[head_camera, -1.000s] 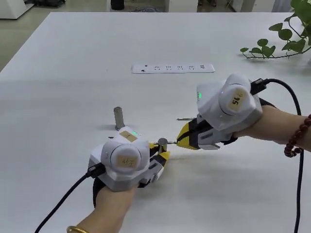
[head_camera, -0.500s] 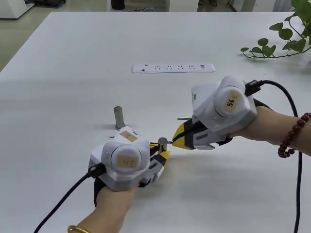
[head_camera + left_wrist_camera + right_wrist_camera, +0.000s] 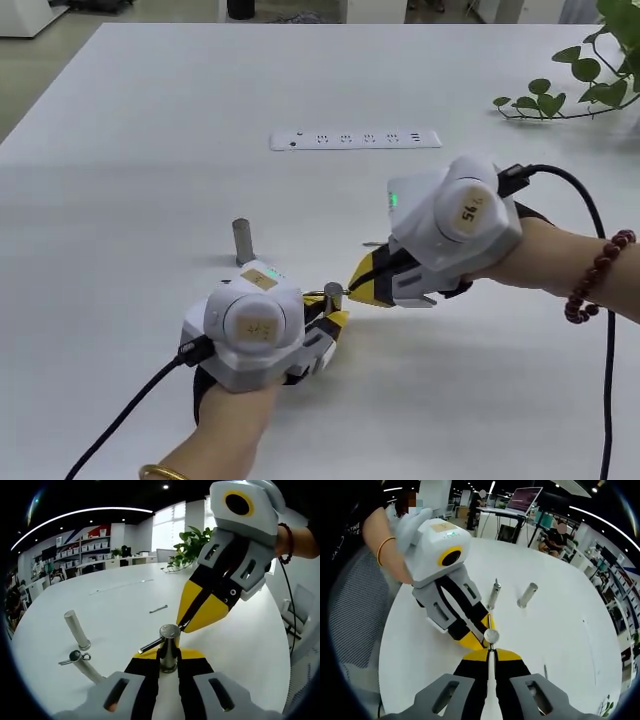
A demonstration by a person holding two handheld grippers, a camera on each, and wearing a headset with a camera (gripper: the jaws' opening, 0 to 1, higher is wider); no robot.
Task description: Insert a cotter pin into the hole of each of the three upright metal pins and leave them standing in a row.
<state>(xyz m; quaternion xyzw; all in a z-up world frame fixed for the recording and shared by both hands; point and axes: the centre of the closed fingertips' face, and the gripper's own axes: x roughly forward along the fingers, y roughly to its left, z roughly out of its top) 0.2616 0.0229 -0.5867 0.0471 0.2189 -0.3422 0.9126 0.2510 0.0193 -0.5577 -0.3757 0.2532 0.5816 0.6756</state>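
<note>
Our left gripper [image 3: 330, 316] clamps a pin [image 3: 333, 292] upright; our right gripper [image 3: 352, 287], from two o'clock, pinches a cotter [image 3: 151, 644] poked through its hole. At its ten o'clock stands a bare pin [image 3: 242, 240].

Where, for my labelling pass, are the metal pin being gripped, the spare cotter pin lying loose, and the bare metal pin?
gripped metal pin [image 3: 169, 652], left gripper view, middle of its shaft.
spare cotter pin [image 3: 158, 609], left gripper view, its middle.
bare metal pin [image 3: 76, 629], left gripper view, mid-shaft.
</note>
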